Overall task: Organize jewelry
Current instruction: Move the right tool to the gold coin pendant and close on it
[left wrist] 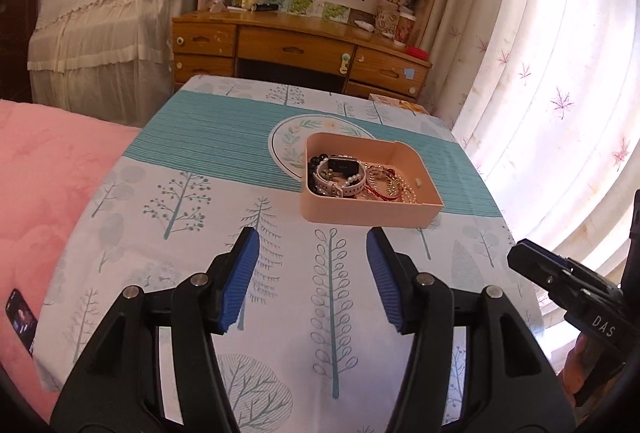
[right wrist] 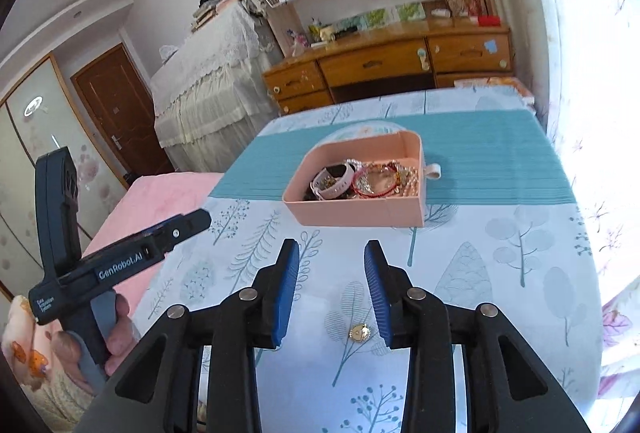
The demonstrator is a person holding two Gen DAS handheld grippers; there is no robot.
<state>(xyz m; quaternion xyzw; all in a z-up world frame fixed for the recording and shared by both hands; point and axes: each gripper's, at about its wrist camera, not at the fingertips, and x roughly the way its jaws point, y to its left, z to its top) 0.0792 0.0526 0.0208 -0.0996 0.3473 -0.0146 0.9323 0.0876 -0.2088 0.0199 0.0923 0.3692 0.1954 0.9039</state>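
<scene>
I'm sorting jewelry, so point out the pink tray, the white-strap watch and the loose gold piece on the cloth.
pink tray (left wrist: 360,211): left wrist view, front wall.
white-strap watch (left wrist: 342,166): left wrist view, dark face.
gold piece (right wrist: 359,333): right wrist view, its middle.

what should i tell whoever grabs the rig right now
Left gripper: open, empty, above the tablecloth short of the pink tray.
Right gripper: open, empty, over a small gold piece lying loose on the cloth.
The tray holds a white-strap watch, dark beads, pearls and a red bracelet, all heaped together.
Done: most pieces are in the tray.
Left: likely the gold piece goes in.
</scene>
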